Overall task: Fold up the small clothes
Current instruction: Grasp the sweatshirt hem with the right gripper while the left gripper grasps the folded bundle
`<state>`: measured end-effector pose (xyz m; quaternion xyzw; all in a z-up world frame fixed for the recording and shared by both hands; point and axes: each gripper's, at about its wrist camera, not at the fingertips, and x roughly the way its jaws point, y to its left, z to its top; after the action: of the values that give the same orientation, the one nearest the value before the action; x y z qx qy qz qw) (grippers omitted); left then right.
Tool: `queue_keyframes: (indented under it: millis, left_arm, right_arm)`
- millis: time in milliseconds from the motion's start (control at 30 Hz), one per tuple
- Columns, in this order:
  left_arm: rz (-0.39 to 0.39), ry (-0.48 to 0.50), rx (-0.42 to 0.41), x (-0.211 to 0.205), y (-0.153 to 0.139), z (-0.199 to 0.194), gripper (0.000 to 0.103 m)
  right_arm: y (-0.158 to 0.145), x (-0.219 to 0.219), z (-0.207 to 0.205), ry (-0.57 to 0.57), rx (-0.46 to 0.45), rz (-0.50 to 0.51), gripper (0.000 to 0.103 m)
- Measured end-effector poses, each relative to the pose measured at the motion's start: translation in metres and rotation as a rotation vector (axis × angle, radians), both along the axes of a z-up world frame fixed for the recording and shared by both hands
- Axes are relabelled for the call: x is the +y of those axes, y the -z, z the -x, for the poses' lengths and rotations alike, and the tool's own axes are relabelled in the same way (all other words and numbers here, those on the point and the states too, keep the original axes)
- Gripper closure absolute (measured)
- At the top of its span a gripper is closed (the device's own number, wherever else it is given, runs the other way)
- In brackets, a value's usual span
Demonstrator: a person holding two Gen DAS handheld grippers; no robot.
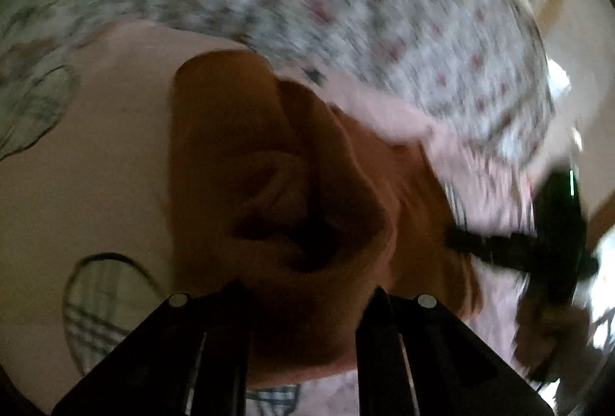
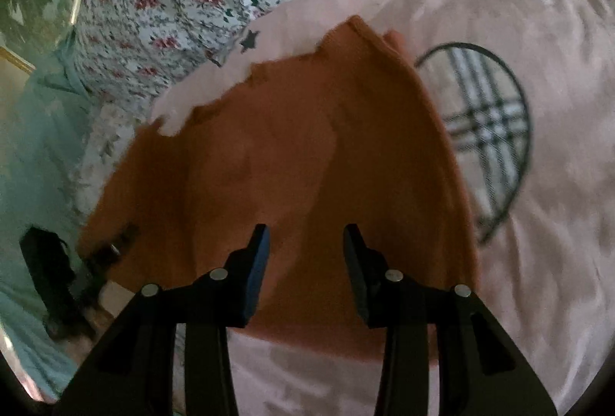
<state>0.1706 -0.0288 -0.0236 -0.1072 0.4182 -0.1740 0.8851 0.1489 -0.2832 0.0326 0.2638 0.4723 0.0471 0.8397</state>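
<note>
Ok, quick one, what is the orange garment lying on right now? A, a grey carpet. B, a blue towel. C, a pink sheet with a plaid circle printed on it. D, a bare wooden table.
C: in the right wrist view the orange garment lies on a pink sheet, with the plaid circle printed just beside the garment's right edge.

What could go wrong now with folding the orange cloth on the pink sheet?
1. Both the left gripper and the right gripper are open above the orange cloth, so closing may pinch the pink sheet too.
2. The cloth is bunched and creased in the left wrist view, so a fold may set unevenly.
</note>
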Motion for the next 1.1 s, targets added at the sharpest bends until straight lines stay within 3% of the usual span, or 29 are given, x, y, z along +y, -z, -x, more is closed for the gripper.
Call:
queue_keyframes:
  millis: [67,133,267,433,467,533,600,733,833,967,1100]
  left_arm:
    - [-0.037,0.028,0.027,-0.018,0.015,-0.002,0.092]
    - [-0.085,0.036,0.044,-0.029,0.026,-0.004,0.092]
    - [-0.123,0.043,0.03,-0.034,0.025,-0.004,0.092]
    - [-0.179,0.055,0.009,-0.045,0.021,-0.002,0.092]
    - [-0.192,0.058,0.005,-0.047,0.02,0.0,0.092]
    - [-0.218,0.068,-0.006,-0.051,0.014,0.002,0.092]
    - [-0.2,0.082,-0.025,-0.051,0.002,0.007,0.092]
    - [-0.075,0.167,-0.056,-0.071,-0.028,0.011,0.092]
    - [-0.04,0.262,-0.054,-0.111,-0.029,0.01,0.091]
    - [-0.055,0.372,-0.001,-0.167,0.001,0.008,0.091]
    - [-0.089,0.407,0.011,-0.189,0.01,0.01,0.09]
  right_arm:
    - [0.003,0.002,-0.018,-0.035,0.011,-0.075,0.057]
    - [0.01,0.01,-0.039,-0.077,0.032,-0.145,0.041]
    - [0.022,0.043,-0.074,-0.163,0.055,-0.183,0.038]
    - [0.045,0.09,-0.121,-0.236,0.093,-0.152,0.04]
    - [0.048,0.102,-0.13,-0.255,0.096,-0.127,0.045]
    - [0.05,0.114,-0.139,-0.286,0.111,-0.06,0.078]
    - [0.039,0.116,-0.138,-0.306,0.086,-0.026,0.087]
    - [-0.004,0.083,-0.11,-0.301,-0.038,-0.018,0.088]
    - [-0.023,0.039,-0.09,-0.254,-0.078,0.001,0.088]
    - [-0.01,-0.019,-0.073,-0.169,-0.028,0.054,0.088]
    - [0.012,-0.054,-0.06,-0.123,0.011,0.058,0.088]
